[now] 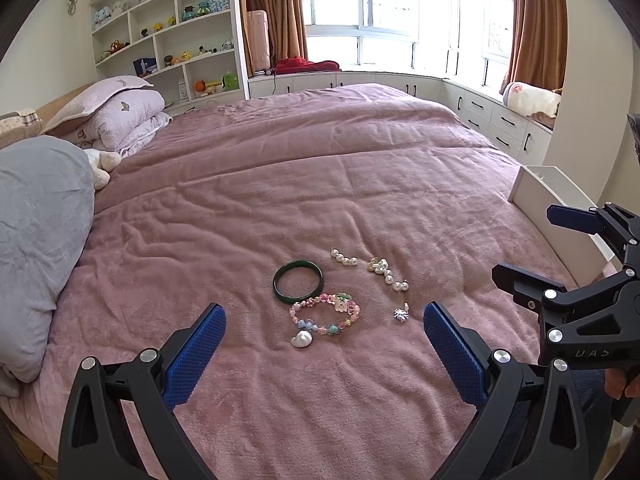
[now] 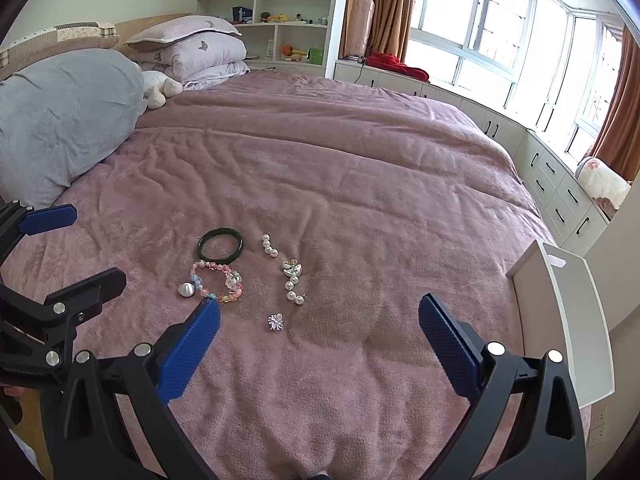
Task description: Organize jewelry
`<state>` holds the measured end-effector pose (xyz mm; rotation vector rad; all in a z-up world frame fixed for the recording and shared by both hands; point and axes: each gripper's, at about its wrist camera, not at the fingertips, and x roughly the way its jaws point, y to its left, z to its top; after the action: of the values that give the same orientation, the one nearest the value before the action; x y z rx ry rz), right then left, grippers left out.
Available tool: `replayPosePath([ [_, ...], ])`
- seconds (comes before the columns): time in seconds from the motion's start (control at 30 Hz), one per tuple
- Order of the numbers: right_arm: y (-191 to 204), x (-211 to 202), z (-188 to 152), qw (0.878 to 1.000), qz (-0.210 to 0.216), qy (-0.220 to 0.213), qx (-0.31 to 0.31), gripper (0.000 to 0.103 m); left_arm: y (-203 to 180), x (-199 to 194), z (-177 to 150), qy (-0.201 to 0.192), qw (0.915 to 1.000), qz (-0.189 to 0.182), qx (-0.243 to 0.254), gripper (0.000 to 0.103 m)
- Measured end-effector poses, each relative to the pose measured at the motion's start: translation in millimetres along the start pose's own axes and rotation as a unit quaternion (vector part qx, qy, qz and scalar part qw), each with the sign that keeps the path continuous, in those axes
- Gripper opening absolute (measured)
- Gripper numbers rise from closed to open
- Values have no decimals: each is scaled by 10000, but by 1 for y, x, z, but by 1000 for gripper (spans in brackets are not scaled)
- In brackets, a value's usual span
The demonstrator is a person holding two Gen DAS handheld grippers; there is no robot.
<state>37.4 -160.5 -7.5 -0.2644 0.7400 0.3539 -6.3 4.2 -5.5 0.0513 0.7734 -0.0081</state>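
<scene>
Jewelry lies on the pink bedspread (image 1: 320,184): a dark green bangle (image 1: 298,281) (image 2: 220,243), a colourful bead bracelet (image 1: 325,313) (image 2: 218,282), a white shell piece (image 1: 301,339) (image 2: 186,289), two pearl strings (image 1: 344,258) (image 1: 388,274) (image 2: 269,246) (image 2: 293,282), and a small silver charm (image 1: 400,314) (image 2: 275,322). My left gripper (image 1: 324,314) is open, hovering just short of the bracelet. My right gripper (image 2: 319,312) is open, to the right, near the charm. A white box (image 2: 568,320) (image 1: 556,216) stands at the bed's right edge.
A grey pillow (image 1: 40,248) and folded lilac quilts (image 1: 124,116) lie at the left by the headboard. Shelves of toys (image 1: 168,28), windows and white drawer units (image 2: 560,196) line the far side. The right gripper's body shows in the left wrist view (image 1: 580,308).
</scene>
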Motion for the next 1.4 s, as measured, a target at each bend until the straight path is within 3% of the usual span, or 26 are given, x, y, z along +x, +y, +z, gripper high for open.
replayPosePath([
  [1.4, 2, 11, 3, 9999, -58, 114, -92, 98, 12, 8, -1, 98, 9999, 18, -109, 100],
])
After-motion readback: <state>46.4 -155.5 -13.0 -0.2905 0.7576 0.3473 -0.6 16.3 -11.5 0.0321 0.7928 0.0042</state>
